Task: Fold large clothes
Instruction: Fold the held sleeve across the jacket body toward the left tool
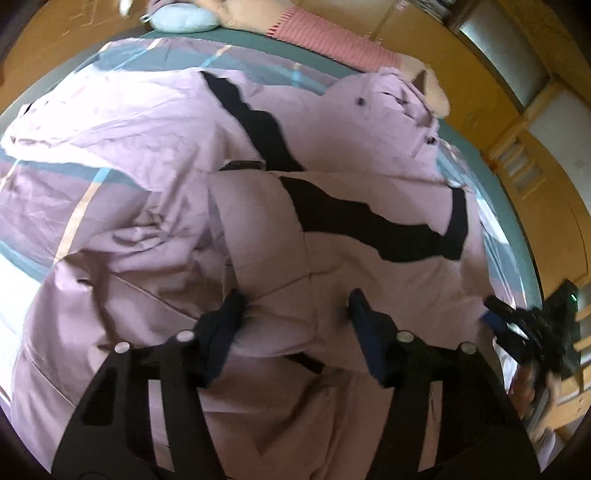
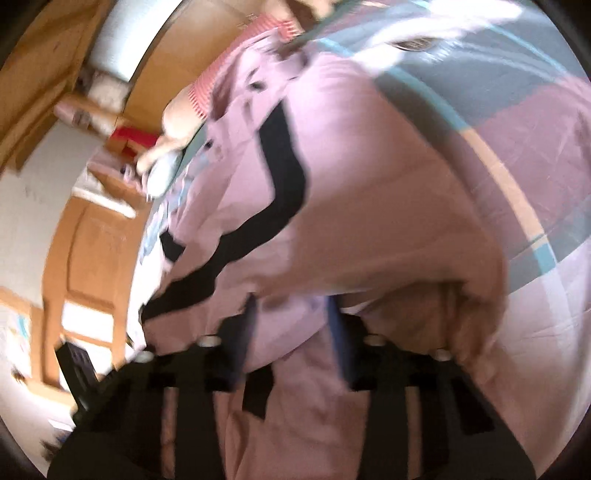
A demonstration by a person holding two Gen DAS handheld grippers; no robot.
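Observation:
A large mauve jacket [image 1: 155,122] with black stripes [image 1: 258,122] lies crumpled across the bed. My left gripper [image 1: 295,306] points down onto its near part; the fingers [image 1: 231,314] stand well apart, with a raised fold of fabric between them and no clear squeeze. In the right wrist view my right gripper [image 2: 291,317] has its fingers [image 2: 251,317] close together, pinching a bunch of the jacket [image 2: 369,206]. That view is blurred. The right gripper [image 1: 506,325] also shows in the left wrist view, at the jacket's right edge.
The bed has a plaid sheet [image 1: 122,59] in mauve, grey-green and white. At its far edge lie a pink-striped soft item [image 1: 332,40] and a pale blue cushion [image 1: 181,18]. Wooden cabinets [image 1: 535,173] stand beyond the bed; boxes [image 2: 125,144] sit on the floor.

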